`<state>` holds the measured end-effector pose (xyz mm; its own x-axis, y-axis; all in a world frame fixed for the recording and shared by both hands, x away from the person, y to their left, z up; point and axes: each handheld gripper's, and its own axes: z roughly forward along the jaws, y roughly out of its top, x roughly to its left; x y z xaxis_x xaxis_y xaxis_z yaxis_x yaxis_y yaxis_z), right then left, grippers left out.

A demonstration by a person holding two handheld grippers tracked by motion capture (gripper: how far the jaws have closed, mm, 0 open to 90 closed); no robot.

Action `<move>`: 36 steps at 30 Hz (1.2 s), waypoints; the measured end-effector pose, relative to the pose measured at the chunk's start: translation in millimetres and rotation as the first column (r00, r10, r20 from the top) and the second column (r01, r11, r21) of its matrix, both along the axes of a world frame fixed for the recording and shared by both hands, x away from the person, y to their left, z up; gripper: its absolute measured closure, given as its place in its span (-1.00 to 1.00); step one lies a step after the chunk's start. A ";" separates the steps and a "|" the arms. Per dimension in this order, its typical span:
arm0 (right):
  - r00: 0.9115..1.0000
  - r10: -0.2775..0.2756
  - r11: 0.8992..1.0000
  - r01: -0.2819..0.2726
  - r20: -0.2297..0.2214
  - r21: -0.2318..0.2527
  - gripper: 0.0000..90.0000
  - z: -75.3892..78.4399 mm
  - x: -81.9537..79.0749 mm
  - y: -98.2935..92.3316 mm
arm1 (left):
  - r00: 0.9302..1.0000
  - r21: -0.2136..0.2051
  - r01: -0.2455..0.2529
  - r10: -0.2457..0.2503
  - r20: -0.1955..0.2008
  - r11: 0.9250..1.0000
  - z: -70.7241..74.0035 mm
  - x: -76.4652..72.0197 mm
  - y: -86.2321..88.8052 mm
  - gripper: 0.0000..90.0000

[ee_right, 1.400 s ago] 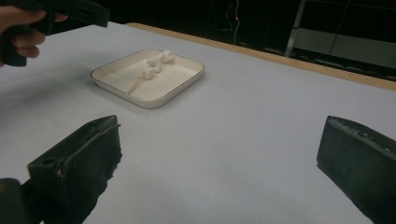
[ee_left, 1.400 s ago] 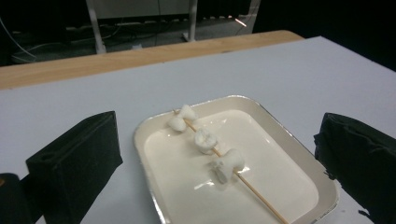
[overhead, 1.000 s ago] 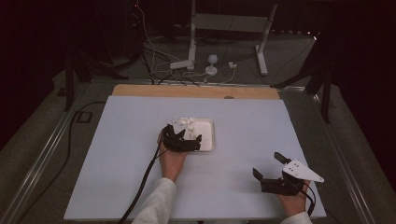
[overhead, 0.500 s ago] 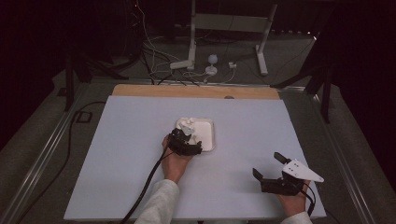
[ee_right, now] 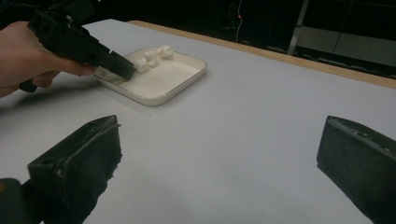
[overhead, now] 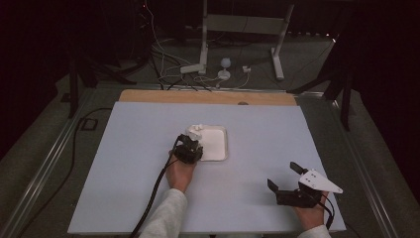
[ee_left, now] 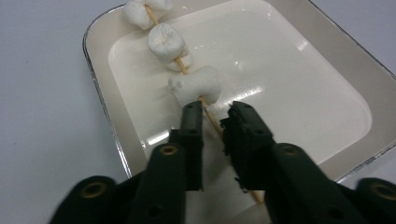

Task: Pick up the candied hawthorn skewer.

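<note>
L gripper (ee_left: pixel 212 119) sits at the near-left edge of the white tray (ee_left: pixel 327 60), jaws just been closing w/ the wooden skewer (ee_left: pixel 212 121) running between them; in the left gripper view the two black pads stand close either side of the stick, a narrow gap still showing, so can't tell if they actually pinch it yet. Skewer lies slanted across the tray's left part, carrying three marshmallows (ee_left: pixel 196 86): one right ahead of the jaw tips, one mid-stick, one at the far corner by the rim. Stick's near end passes under the jaws toward the tray's near rim. In the high view the L gripper (overhead: pixel 190 146) is at the tray's (overhead: pixel 218 148) left side, approx. centre of the pale table (overhead: pixel 124 163), cable trailing back along the sleeve. R gripper (overhead: pixel 285 177) rests well apart at the near-right part of the table, jaws spread wide, nothing between them; the right gripper view shows bare tabletop between its pads and the tray (ee_right: pixel 187 79) w/ the L gripper (ee_right: pixel 126 70) farther off.
</note>
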<state>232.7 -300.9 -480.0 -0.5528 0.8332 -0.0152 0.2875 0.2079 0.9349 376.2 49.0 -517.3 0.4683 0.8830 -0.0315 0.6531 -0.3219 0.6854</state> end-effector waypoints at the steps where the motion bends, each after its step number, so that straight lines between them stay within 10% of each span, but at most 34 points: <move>1: 1.000 0.000 1.000 0.000 0.000 0.000 -1.00 0.0 0.0 0.0 | 1.000 -0.005 0.001 -0.001 -0.004 1.000 0.1 0.6 1.2 0.80; 36: 1.000 0.009 1.000 -0.009 -0.008 -0.007 -1.00 -0.7 0.0 0.9 | 0.988 -0.106 0.030 -0.045 -0.144 0.994 7.7 -2.1 26.7 0.99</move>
<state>232.8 -300.0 -480.7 -0.5602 0.8282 -0.0162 0.2933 0.2166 0.9311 374.1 75.7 -509.6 0.4848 0.8533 -0.1919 0.7376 -0.2810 0.6140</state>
